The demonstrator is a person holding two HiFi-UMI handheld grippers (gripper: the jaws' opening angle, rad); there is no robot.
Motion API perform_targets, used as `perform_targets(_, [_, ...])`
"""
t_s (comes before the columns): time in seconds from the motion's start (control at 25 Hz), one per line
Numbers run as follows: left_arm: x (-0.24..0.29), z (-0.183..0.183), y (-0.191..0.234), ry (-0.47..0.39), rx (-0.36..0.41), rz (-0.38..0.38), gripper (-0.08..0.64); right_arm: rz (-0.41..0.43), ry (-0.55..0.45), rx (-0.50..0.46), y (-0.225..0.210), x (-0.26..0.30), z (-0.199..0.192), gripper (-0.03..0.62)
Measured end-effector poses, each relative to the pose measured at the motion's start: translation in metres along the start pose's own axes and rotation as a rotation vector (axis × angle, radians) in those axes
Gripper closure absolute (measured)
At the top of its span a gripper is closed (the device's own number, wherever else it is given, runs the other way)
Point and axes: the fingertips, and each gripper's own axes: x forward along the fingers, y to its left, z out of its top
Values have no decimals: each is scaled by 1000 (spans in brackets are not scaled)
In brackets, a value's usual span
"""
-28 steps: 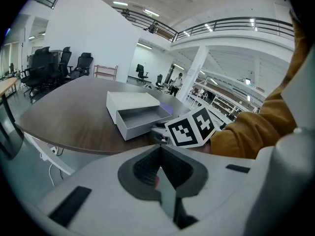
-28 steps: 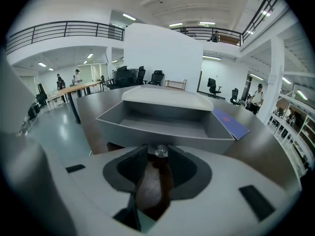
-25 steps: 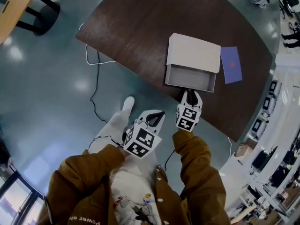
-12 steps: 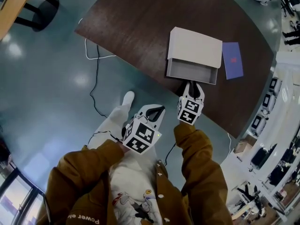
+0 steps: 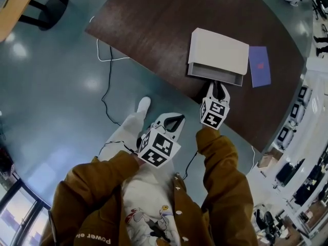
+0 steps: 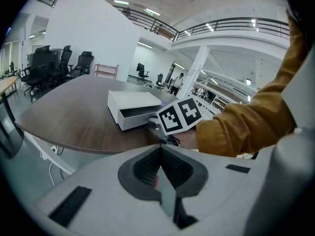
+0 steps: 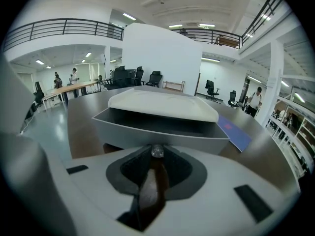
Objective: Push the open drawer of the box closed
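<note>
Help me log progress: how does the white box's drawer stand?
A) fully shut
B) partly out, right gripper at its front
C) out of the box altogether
B: the drawer sticks partly out of the white box, with the right gripper at its front.

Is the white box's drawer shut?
No, partly open: the drawer juts out of the box, its hollow visible in the right gripper view.

Most of the drawer lies hidden inside the box

A purple card, perhaps a booklet, on table.
</note>
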Motion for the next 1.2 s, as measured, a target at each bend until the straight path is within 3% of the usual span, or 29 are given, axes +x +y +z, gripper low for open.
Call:
perform_targets(0.76, [8, 4, 10, 19, -59, 0, 555, 20, -2, 37, -3, 29, 25, 514])
perform_targets(1.2, [1, 1, 10, 13, -55, 16, 555, 8, -4, 87, -7, 40, 32, 514])
